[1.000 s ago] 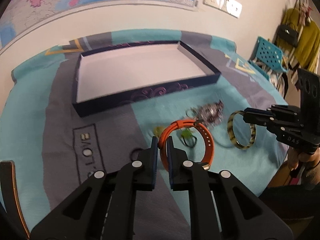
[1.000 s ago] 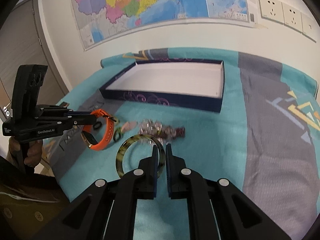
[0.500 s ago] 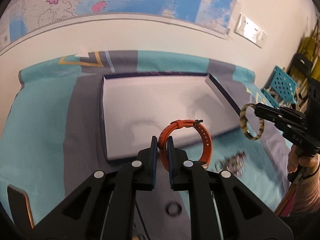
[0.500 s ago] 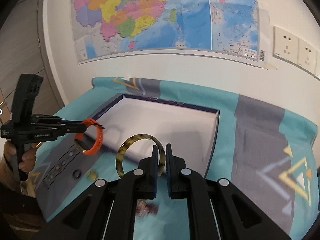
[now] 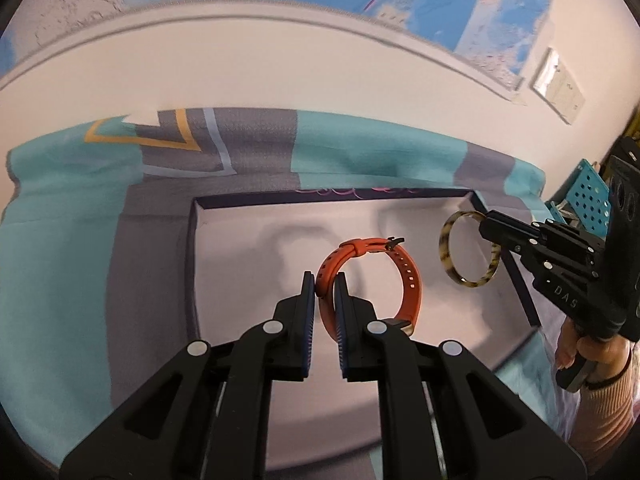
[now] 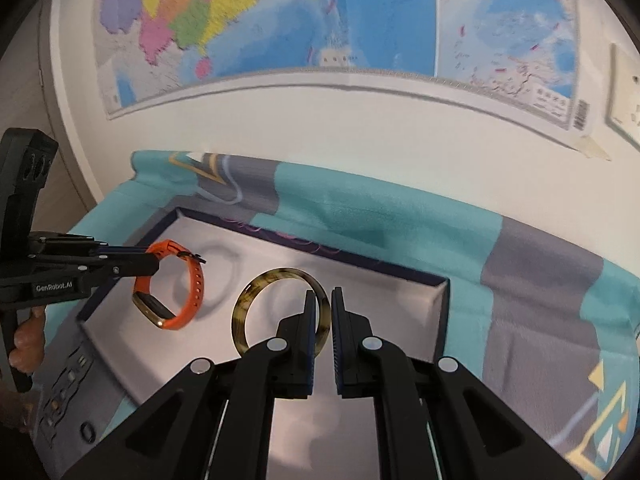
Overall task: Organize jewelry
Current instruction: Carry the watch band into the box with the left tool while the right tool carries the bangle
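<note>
My left gripper (image 5: 325, 285) is shut on an orange watch band (image 5: 408, 276), held in the air over the white inside of the dark blue tray (image 5: 192, 240). My right gripper (image 6: 325, 300) is shut on a tortoiseshell bangle (image 6: 248, 308), also hanging above the tray floor (image 6: 440, 320). In the left wrist view the bangle (image 5: 448, 248) and right gripper (image 5: 490, 224) appear near the tray's right wall. In the right wrist view the orange band (image 6: 192, 300) and left gripper (image 6: 154, 264) hover over the tray's left part.
The tray sits on a teal and grey cloth (image 6: 540, 280) against a white wall with a map (image 6: 280, 20). A small dark ring (image 6: 86, 432) lies on the cloth left of the tray. A hand (image 5: 588, 352) grips the right tool's handle.
Both grippers have travelled forward from the jewelry pile on the cloth to above the tray, each carrying its piece. The pile has dropped out of view.
</note>
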